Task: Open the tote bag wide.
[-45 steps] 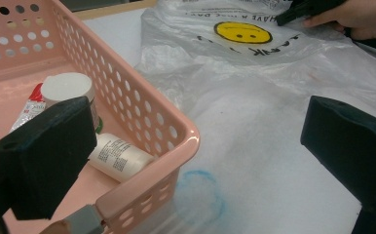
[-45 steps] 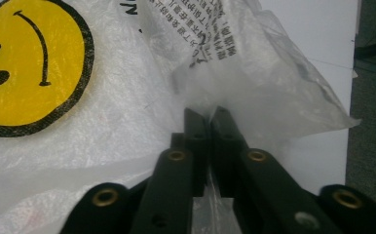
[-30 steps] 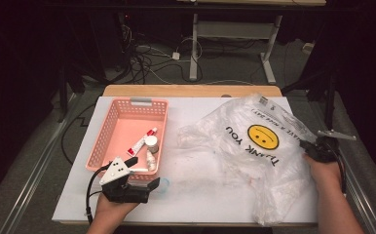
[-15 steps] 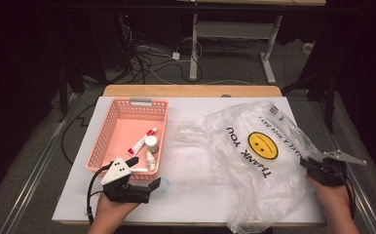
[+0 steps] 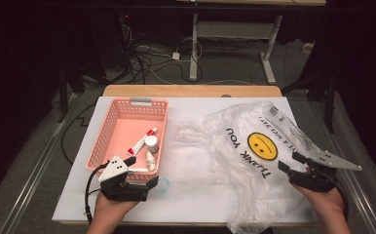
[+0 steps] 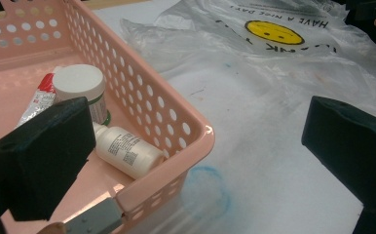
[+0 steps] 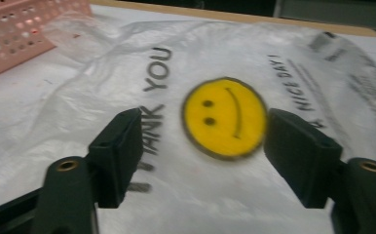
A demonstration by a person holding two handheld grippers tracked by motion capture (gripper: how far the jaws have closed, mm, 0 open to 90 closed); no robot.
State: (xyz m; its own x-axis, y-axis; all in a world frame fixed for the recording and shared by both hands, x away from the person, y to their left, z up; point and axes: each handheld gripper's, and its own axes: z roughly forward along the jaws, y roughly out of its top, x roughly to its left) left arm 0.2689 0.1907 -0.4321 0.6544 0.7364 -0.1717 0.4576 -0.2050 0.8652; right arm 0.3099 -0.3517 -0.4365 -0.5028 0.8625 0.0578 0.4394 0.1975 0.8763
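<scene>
**Bag ahead of my right jaws, basket corner between my left ones**

My right gripper (image 7: 203, 161) hangs wide open and empty over the near right part of the surface (image 5: 191, 195). The plastic bag (image 7: 225, 117) lies flat straight ahead of these jaws and below them, its yellow smiley face centred in the gap between them. The printed lines run away from me, so the bag's long axis seems to lie roughly along my line of reach, not across it. In the high view the bag's (image 5: 254, 151) near right edge sits just in front of that gripper (image 5: 298, 170), apart from it.

My left gripper (image 6: 196, 161) is also spread wide, holding nothing. The near corner of the pink basket (image 6: 176, 122) stands between its jaws, with one jaw over the basket's inside and the other over the bare surface. Inside, a white bottle (image 6: 127, 151) lies on its side, touching an upright white-capped jar (image 6: 81, 87), with a red-and-white tube (image 6: 37, 100) behind.

I judge the right hand far nearer the bag, so it should go forward and down onto the film.
</scene>
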